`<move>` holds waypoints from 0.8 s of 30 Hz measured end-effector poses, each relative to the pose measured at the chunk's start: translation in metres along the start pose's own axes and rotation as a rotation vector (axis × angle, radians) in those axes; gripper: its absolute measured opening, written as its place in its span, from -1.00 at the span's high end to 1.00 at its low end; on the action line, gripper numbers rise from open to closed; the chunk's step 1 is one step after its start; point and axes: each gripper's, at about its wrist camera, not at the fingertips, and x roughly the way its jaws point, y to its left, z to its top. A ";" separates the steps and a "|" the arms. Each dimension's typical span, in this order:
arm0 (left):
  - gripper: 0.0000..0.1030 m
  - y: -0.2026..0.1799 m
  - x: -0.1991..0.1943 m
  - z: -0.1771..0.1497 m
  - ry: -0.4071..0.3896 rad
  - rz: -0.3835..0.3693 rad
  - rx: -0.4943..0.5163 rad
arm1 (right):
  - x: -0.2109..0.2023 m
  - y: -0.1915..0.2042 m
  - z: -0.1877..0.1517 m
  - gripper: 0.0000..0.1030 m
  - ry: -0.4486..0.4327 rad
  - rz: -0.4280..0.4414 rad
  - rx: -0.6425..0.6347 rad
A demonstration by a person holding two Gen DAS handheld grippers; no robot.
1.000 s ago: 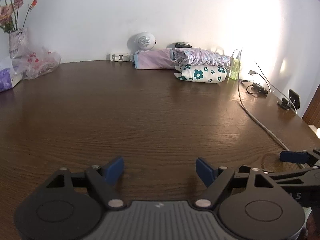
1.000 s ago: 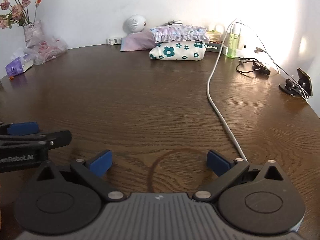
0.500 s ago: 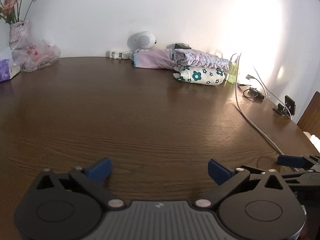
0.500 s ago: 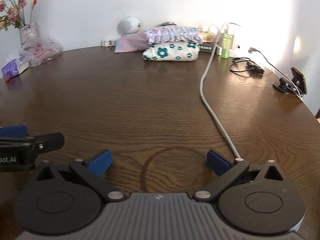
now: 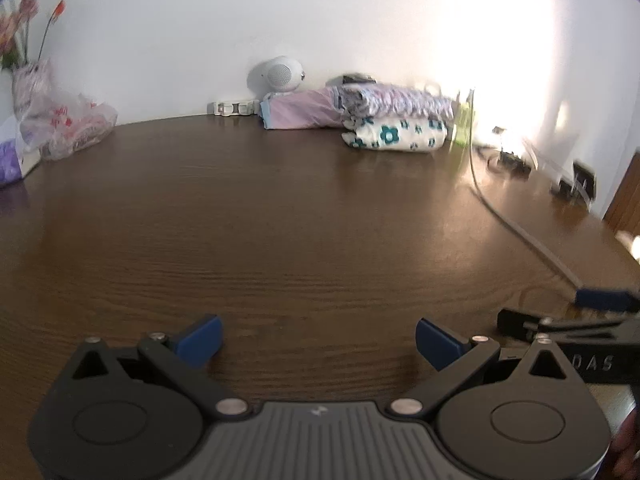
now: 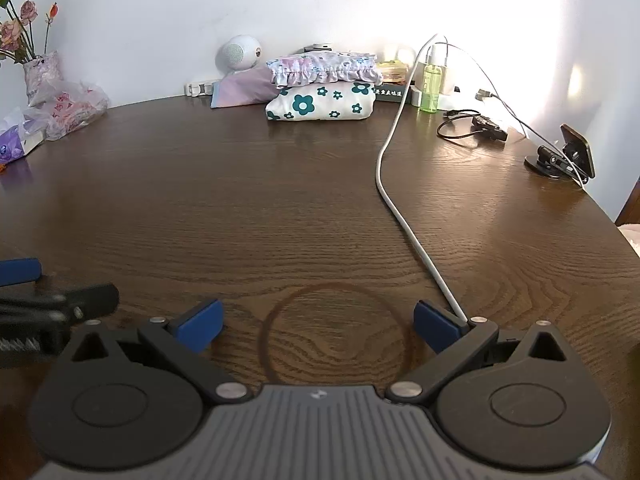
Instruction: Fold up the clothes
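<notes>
Folded clothes sit stacked at the far side of the brown table: a white cloth with teal flowers (image 6: 322, 107) with a frilled lilac floral cloth (image 6: 322, 67) on top, and a pink folded cloth (image 6: 244, 87) to their left. The stack also shows in the left wrist view (image 5: 394, 136). My left gripper (image 5: 318, 338) is open and empty, low over the table's near part. My right gripper (image 6: 318, 322) is open and empty over a ring mark in the wood. Each gripper shows at the edge of the other's view.
A white cable (image 6: 404, 216) runs from the back right toward my right gripper. A green bottle (image 6: 430, 88), black cables and a phone stand (image 6: 564, 156) are at the right. A white speaker (image 6: 240, 53), a plastic bag (image 6: 68, 106), tissues and a flower vase (image 6: 40, 72) are at the back left.
Both grippers have drawn back and tilted slightly, so the clothes stack looks a little farther. The left gripper's jaws have widened. Nothing was picked up.
</notes>
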 end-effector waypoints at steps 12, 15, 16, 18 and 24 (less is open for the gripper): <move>-1.00 -0.004 0.001 -0.001 0.005 0.007 0.025 | -0.003 -0.003 -0.003 -0.99 -0.003 0.003 0.008; -1.00 -0.004 0.000 -0.002 0.005 0.010 0.022 | -0.004 -0.003 -0.004 -0.99 -0.003 0.003 0.007; -1.00 -0.004 -0.001 -0.002 0.005 0.011 0.021 | -0.004 -0.003 -0.004 -0.99 -0.003 0.003 0.007; -1.00 -0.004 -0.001 -0.002 0.005 0.013 0.018 | -0.005 -0.003 -0.004 -0.99 -0.003 0.005 0.006; -1.00 -0.004 -0.003 -0.004 0.005 0.013 0.017 | -0.006 -0.002 -0.005 -0.99 -0.003 0.007 0.001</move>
